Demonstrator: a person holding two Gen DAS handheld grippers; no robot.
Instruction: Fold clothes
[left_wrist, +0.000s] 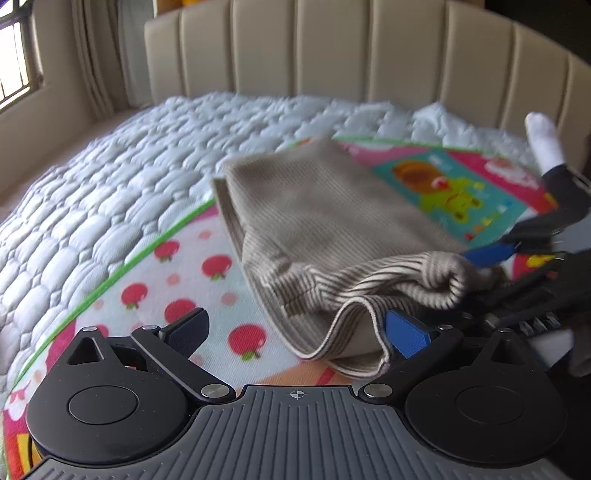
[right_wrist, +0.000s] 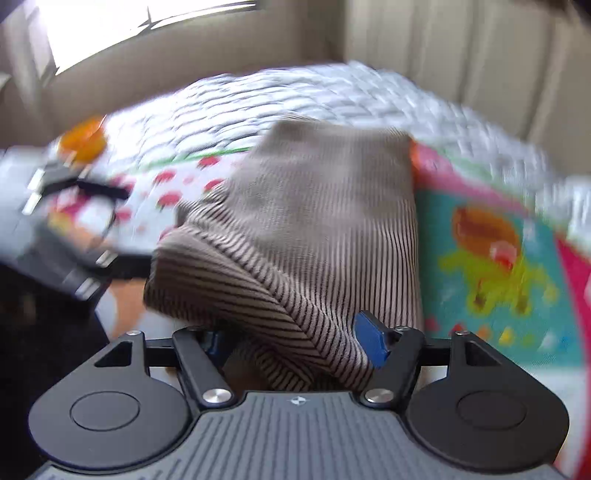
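One beige ribbed knit garment (left_wrist: 325, 221), partly folded, lying on a bright children's play mat (left_wrist: 192, 273) printed with red apples and a teal cartoon panel; the mat is spread over a white quilted mattress (left_wrist: 122, 155) of a bed with a cream padded headboard (left_wrist: 332, 51). Garment's far portion flat on the mat; near edge bunched and rolled into a thick striped fold, raised off the mat on the right side of the left wrist view. Left gripper (left_wrist: 299, 332): jaws spread wide, nothing pressed between them; its blue right pad sits just beside the garment's hanging hem, whether touching cannot be told, and the dark left pad stands clear over the apple print. Right gripper (right_wrist: 291, 345): jaws apart, the rolled striped edge of the garment lying between them; the blue right pad shows beside the cloth with a slight gap, the left pad is mostly hidden behind the fold, so no grip is evident. In the left wrist view the right gripper appears at the right edge, blurred, with a blue pad at the rolled fold. A white-gloved hand (left_wrist: 545, 142) shows at the upper right of that view. In the right wrist view the left gripper appears blurred at the left edge, with an orange object (right_wrist: 83, 142) beyond it, too smeared to identify. Window (left_wrist: 14, 62) and curtain at upper left.
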